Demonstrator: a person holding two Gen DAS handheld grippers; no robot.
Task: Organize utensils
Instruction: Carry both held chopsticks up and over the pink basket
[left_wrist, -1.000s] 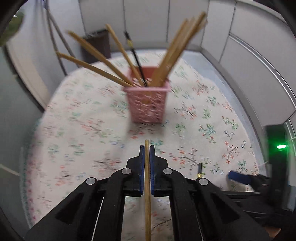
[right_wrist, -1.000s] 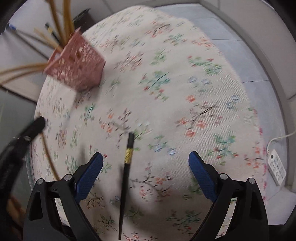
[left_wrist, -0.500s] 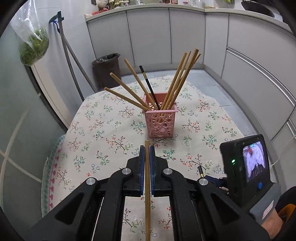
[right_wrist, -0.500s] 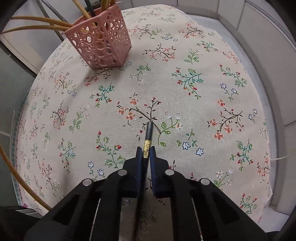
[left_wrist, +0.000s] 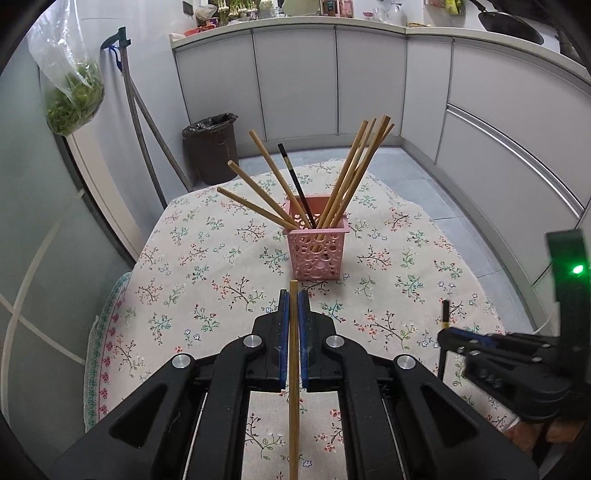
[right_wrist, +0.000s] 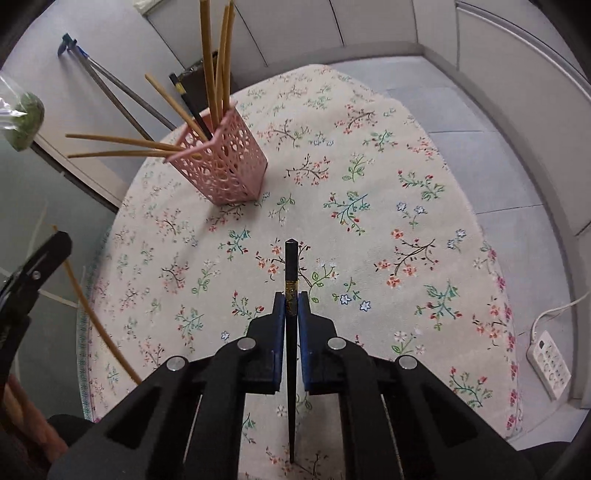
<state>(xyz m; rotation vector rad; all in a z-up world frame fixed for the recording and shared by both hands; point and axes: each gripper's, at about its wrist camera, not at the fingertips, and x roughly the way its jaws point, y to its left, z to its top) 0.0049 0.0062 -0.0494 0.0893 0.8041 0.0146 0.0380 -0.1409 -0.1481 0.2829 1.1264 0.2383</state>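
Both views are evenly and softly lit from overhead; no harsh glare is seen. A faint, short shadow is cast on the floral beige tablecloth beside the pink perforated plastic basket. Strong fisheye bending is shown at the edges, where the grey cabinet fronts are curved and dark corners are left. The left-wrist picture is rendered sharp throughout. In the right-wrist view, slight softness is noticed toward the rim, and a small green indicator light is slightly bloomed.
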